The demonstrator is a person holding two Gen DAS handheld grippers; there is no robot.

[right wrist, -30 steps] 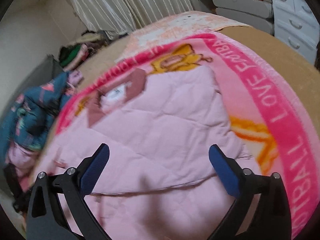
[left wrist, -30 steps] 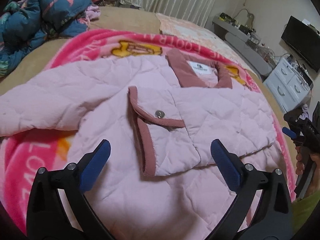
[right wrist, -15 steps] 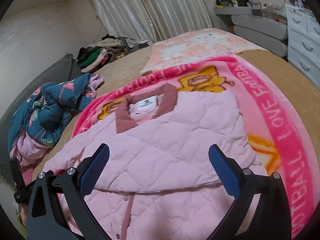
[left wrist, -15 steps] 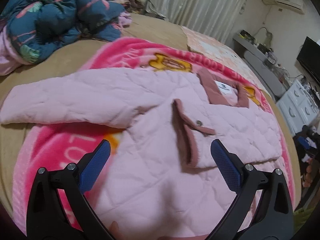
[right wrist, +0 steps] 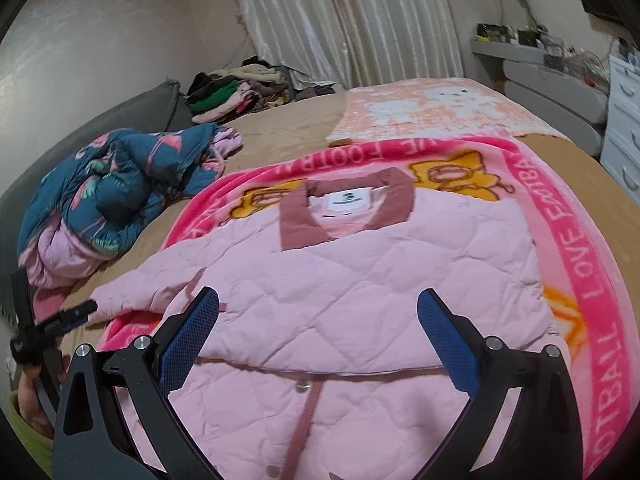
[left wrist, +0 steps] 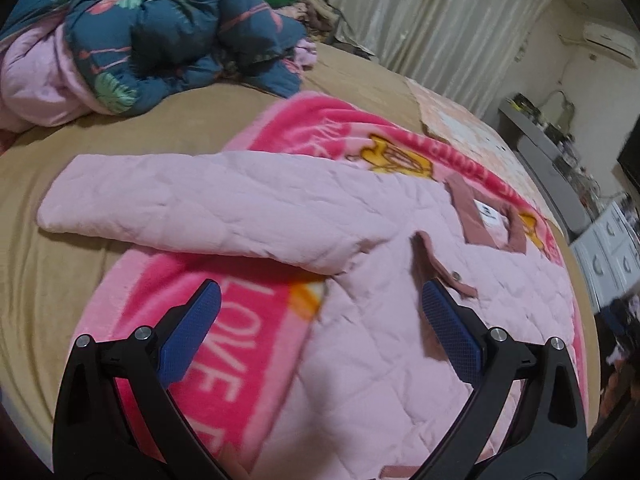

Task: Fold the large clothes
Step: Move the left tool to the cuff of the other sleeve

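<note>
A pale pink quilted jacket (left wrist: pixel 400 300) (right wrist: pixel 360 280) with a dusty-rose collar (right wrist: pixel 348 208) lies front-up on a bright pink blanket (left wrist: pixel 224 344) (right wrist: pixel 592 280). Its right side is folded in over the body; its other sleeve (left wrist: pixel 192 204) stretches out to the left across the tan bed. My left gripper (left wrist: pixel 318 332) hovers open above the jacket's lower left part, below that sleeve. My right gripper (right wrist: pixel 318 340) hovers open over the jacket's middle, above the snap placket (right wrist: pixel 304 392). Neither holds anything. The left gripper (right wrist: pixel 68 314) also shows at the far left of the right wrist view.
A crumpled dark blue flowered quilt (left wrist: pixel 160 36) (right wrist: pixel 116 188) lies at the bed's left. A pile of clothes (right wrist: pixel 236 88) sits by the curtains. White drawers (right wrist: pixel 624 120) and a grey shelf (right wrist: pixel 532 64) stand right of the bed. A peach patterned cloth (right wrist: pixel 432 108) covers the far end.
My left gripper has swung left, so the outstretched sleeve and blue quilt now fill its view. My right gripper has pulled back and steadied over the jacket's middle. Both stayed open.
</note>
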